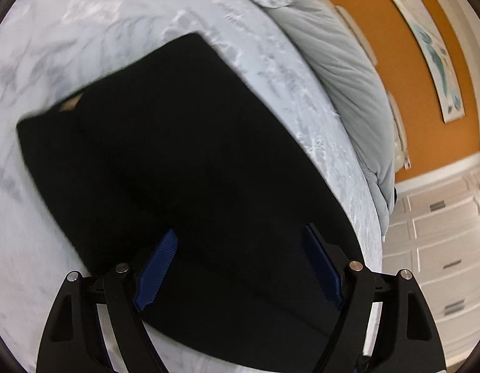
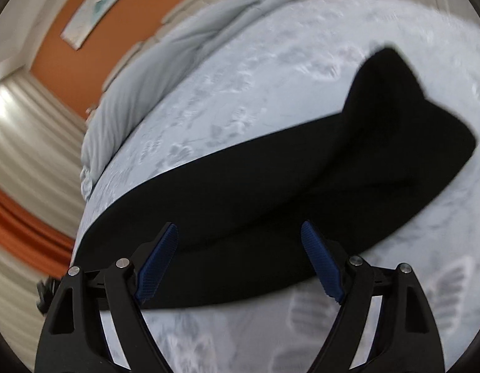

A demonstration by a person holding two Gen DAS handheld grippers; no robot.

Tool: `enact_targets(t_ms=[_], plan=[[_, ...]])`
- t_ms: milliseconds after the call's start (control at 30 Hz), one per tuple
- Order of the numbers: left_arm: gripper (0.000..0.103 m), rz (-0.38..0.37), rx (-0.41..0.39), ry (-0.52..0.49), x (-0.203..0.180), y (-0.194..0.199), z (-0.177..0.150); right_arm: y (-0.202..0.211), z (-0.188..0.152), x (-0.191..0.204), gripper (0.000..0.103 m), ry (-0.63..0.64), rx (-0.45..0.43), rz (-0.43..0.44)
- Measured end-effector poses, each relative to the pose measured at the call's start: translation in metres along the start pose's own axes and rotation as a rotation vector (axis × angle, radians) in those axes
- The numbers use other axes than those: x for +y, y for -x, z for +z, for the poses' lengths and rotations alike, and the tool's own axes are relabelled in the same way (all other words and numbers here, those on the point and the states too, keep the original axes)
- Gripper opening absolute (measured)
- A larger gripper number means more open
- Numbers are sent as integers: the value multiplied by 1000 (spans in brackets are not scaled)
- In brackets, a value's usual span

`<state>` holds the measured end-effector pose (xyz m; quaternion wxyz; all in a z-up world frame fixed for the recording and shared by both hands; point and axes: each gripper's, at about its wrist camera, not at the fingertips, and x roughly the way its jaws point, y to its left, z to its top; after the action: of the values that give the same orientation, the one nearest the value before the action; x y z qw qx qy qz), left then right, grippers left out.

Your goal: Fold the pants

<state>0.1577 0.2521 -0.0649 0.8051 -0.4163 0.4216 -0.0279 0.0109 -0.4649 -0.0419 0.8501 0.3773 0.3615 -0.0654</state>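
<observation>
Between both sets of blue pads, nothing is gripped: left gripper [image 1: 240, 236] and right gripper [image 2: 238, 230] are spread wide, angled down over the pants [image 1: 165, 168]. Black pants are laid flat on the pale bedspread [image 1: 84, 31], already doubled by the look of it. Long axis in the right view runs 8 to 2 o'clock. Bare bedspread is seen past the far edges; duvet [image 1: 342, 71] bunched at 1 o'clock.

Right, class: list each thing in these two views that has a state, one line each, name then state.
Pants: black, folded, lying flat on the bed.
Bed cover: spread out under the pants.
Duvet: bunched along the far side.
Left tongs: open, holding nothing.
Right tongs: open, holding nothing.
</observation>
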Motion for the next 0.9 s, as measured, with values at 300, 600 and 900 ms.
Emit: enact_targets(t_ms=[300, 600, 900], plan=[[2, -121, -48, -74, -14, 20, 12, 29, 50, -9, 7, -96, -244, 187], [2, -35, 0, -20, 14, 26, 2, 22, -1, -104, 5, -242, -135, 12], [55, -2, -25, 10, 14, 30, -16, 37, -5, -86, 74, -198, -195, 52]])
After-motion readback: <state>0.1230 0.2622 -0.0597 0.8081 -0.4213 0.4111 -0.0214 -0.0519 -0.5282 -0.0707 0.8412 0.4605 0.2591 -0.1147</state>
